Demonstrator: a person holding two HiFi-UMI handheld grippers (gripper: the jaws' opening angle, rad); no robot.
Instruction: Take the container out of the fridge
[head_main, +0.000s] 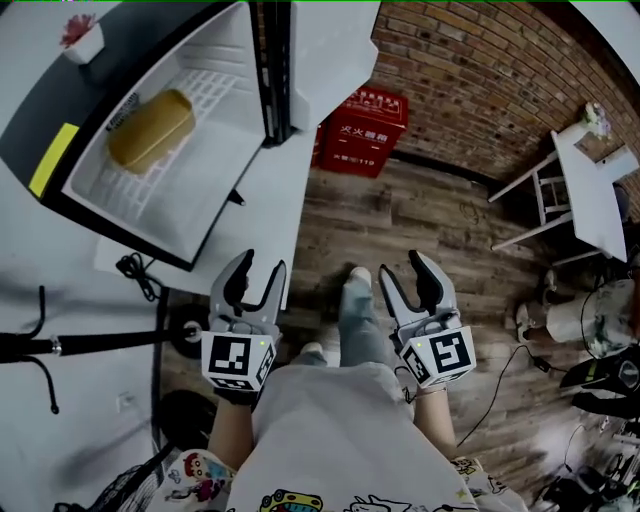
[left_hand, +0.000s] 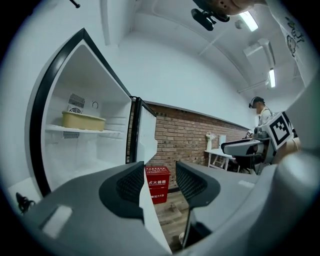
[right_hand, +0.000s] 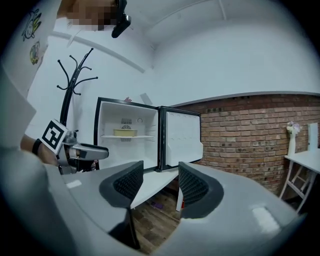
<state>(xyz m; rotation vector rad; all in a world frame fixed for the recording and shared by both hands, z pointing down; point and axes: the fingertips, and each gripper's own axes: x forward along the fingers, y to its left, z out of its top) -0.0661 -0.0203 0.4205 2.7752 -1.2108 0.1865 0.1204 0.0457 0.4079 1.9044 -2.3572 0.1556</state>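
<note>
The small white fridge (head_main: 215, 190) stands open at the upper left of the head view, its door (head_main: 335, 60) swung wide. A yellow oblong container (head_main: 150, 130) lies on the fridge's upper wire shelf; it also shows in the left gripper view, container (left_hand: 83, 120), and small in the right gripper view, container (right_hand: 125, 132). My left gripper (head_main: 257, 270) and right gripper (head_main: 403, 270) are held side by side in front of my body, well short of the fridge. Both are open, left gripper (left_hand: 157, 182) and right gripper (right_hand: 155, 182), with nothing between their fingers.
A red box (head_main: 360, 130) stands on the wood floor by the brick wall (head_main: 470, 80), behind the fridge door. A white table (head_main: 590, 190) with a stool is at the right. A black coat stand (right_hand: 75, 80) rises left of the fridge. Cables lie at the lower right.
</note>
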